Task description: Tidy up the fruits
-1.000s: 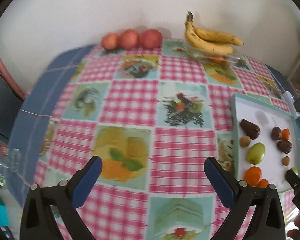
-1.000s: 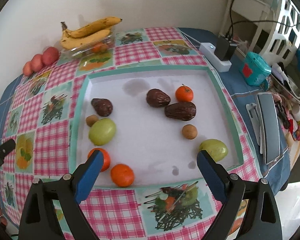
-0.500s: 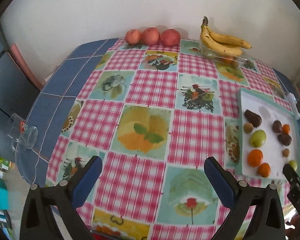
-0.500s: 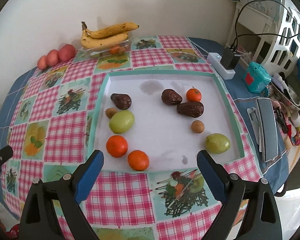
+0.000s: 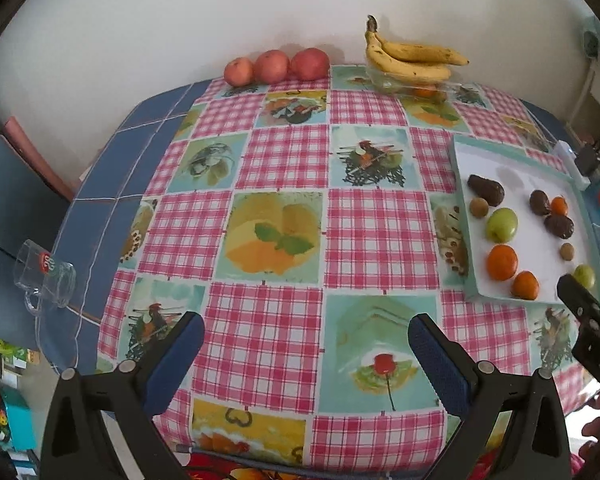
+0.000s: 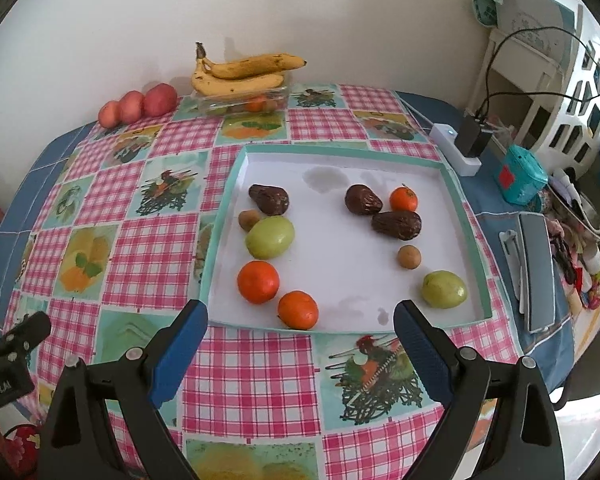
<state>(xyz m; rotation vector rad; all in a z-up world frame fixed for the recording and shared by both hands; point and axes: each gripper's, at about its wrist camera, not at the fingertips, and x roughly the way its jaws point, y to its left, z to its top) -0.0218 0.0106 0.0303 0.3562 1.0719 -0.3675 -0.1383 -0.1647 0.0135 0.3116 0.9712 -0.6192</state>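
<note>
A white wall backs a table under a pink-checked tablecloth (image 5: 284,312) with fruit pictures. In the left wrist view, the left gripper (image 5: 306,344) hangs over the near cloth with its jaws spread wide and nothing between them; three red apples (image 5: 274,66) sit at 12 o'clock against the wall, a bunch of bananas (image 5: 410,60) at 1 o'clock atop a clear box, and the white tray (image 5: 512,160) lies at 3 o'clock (an empty glass mug (image 5: 46,280) stands at 9 o'clock on the blue edge). In the right wrist view, the right gripper (image 6: 300,330) is likewise wide apart and empty, just short of the tray's near rim. On the tray lie three oranges, one (image 6: 258,282) beside another (image 6: 298,310) nearest the gripper at 12 o'clock, two green fruits (image 6: 270,237), three dark brown fruits (image 6: 396,225) and two small brown ones. A white power strip (image 6: 456,148) sits at 2 o'clock.
</note>
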